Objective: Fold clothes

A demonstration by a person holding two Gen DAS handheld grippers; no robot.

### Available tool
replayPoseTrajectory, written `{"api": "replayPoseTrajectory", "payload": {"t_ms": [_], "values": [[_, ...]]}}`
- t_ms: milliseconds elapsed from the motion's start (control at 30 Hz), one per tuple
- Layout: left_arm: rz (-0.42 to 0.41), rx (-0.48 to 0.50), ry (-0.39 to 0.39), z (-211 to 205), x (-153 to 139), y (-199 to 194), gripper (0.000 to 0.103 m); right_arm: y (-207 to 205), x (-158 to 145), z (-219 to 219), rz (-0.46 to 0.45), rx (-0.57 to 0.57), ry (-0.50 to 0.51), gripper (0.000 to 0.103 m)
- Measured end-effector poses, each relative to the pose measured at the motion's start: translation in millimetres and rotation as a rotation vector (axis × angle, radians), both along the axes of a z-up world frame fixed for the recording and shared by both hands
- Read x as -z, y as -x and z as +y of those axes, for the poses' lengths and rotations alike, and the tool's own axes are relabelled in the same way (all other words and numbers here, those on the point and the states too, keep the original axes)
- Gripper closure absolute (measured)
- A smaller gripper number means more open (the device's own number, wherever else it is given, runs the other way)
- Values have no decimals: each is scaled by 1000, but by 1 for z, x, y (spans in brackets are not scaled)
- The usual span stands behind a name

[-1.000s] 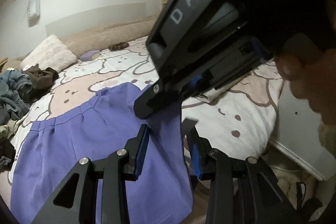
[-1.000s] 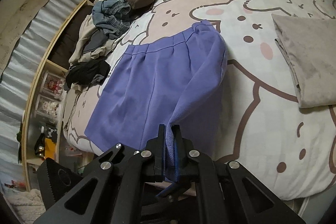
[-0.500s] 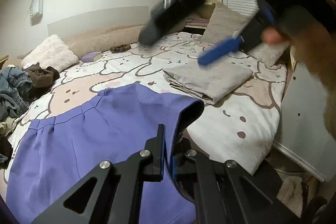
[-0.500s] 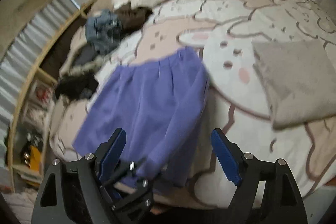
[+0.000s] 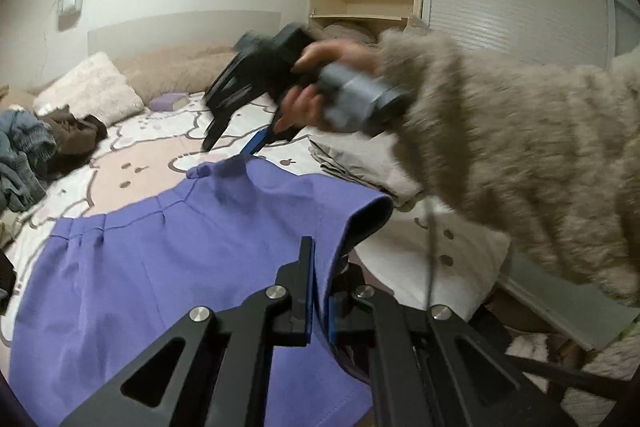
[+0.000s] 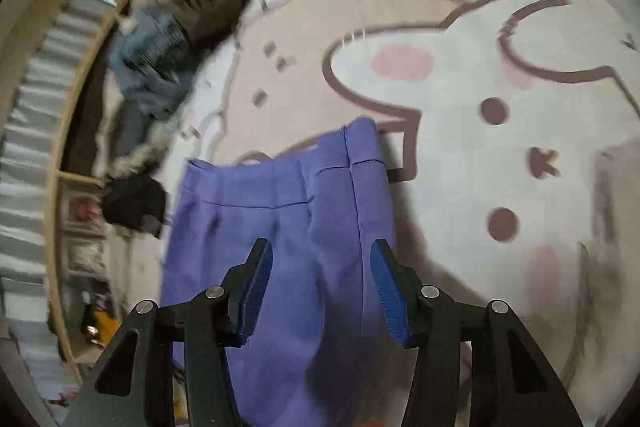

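A purple skirt (image 5: 168, 267) lies spread on the bed, its waistband toward the pillows. My left gripper (image 5: 319, 291) is shut on the skirt's near right hem and holds that edge lifted. My right gripper (image 6: 322, 287) is open and empty, hovering over the skirt (image 6: 280, 227) close to its waistband. In the left wrist view the right gripper (image 5: 236, 131) reaches across to the skirt's far right corner, held by a hand in a fuzzy beige sleeve.
A folded beige garment (image 5: 360, 163) lies on the bed right of the skirt. A heap of unfolded clothes (image 6: 168, 55) sits at the bed's left side by a white pillow (image 5: 88, 91). The cartoon-print bedspread (image 6: 500, 75) stretches beyond. Shelving (image 6: 76, 227) runs along the left.
My right gripper let go of the skirt's hem, opened, and moved forward to the waistband end. My left gripper closed on the hem and has kept hold of it.
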State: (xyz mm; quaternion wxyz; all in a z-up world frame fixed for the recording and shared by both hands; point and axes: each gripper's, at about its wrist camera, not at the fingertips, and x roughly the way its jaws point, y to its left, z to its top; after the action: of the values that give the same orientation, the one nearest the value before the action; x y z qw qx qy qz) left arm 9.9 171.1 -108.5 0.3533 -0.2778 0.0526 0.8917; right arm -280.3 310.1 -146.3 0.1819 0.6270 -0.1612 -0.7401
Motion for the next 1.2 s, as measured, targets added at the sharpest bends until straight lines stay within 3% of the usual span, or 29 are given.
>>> {"api": "replayPoseTrajectory", "payload": {"t_ms": [33, 67, 100, 267, 400, 567, 867, 1067, 1200], "values": [[-7, 9, -11, -1, -1, 0, 98, 6, 8, -7, -21, -14, -21, 56], [-11, 15, -20, -3, -2, 0, 98, 11, 17, -14, -42, -29, -43, 74], [-14, 19, -28, -5, -2, -1, 98, 17, 25, -21, -62, -43, -64, 87], [-33, 23, -60, -10, -5, -3, 98, 15, 18, -12, -51, -2, -77, 96], [-27, 22, -74, -15, -11, -10, 98, 8, -7, -9, -3, 32, -57, 97], [-40, -46, -111, -47, -22, -15, 98, 1, -39, -42, 53, 11, -15, 97], [-131, -355, -192, -162, -25, -37, 98, -6, -57, -160, 91, -90, -13, 97], [-178, -576, -237, -234, -5, -51, 98, -16, -51, -258, 116, -183, -50, 97], [-248, -687, -254, -276, 22, -44, 97, -16, -31, -319, 126, -222, -117, 97]]}}
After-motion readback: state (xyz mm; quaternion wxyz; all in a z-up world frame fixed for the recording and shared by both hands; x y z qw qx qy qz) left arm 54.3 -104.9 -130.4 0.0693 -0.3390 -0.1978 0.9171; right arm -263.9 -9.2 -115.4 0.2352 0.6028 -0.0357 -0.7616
